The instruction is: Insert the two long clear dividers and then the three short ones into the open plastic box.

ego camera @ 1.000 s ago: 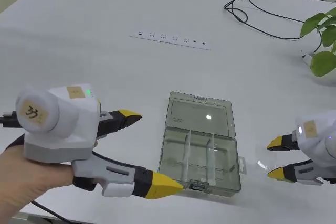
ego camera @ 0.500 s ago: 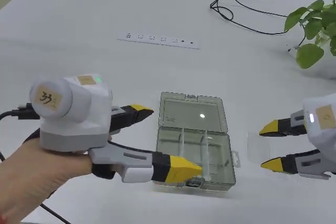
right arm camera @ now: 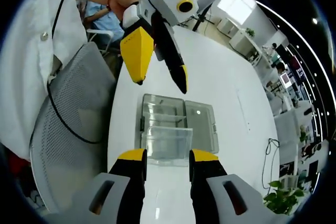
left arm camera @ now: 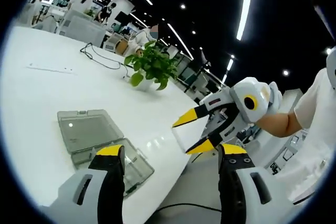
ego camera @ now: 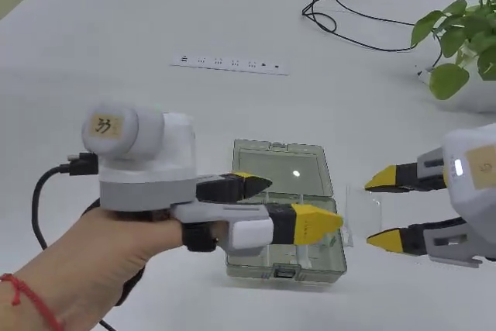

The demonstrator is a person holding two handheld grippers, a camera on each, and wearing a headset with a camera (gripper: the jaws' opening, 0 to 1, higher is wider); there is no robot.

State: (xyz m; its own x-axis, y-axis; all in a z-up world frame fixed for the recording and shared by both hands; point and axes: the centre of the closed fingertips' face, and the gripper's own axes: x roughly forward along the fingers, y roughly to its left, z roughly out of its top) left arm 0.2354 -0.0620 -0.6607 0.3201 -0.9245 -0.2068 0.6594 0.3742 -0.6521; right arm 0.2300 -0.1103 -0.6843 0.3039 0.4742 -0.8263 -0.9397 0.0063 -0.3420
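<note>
So the box [ego camera: 283, 162] sat open on the white surface [ego camera: 116, 52], lid lying flat at its 12 o'clock and the base on the near side. There looked to be clear strips standing in the base, but I couldn't count them. The left gripper [ego camera: 306, 202] came in from the box's 9 o'clock and hung over the base, jaws spread wide. The right gripper [ego camera: 366, 213] was at the box's 3 o'clock, jaws wide apart too. In the right gripper view a clear divider [right arm camera: 167, 148] lay flat on the surface just beside the box, right ahead of those jaws, and I couldn't tell if either tip touched it. Well apart from the box were a power strip [ego camera: 229, 63] at 11 o'clock, a black cable [ego camera: 341, 17] at 1 and a plant [ego camera: 457, 36] at 2.
</note>
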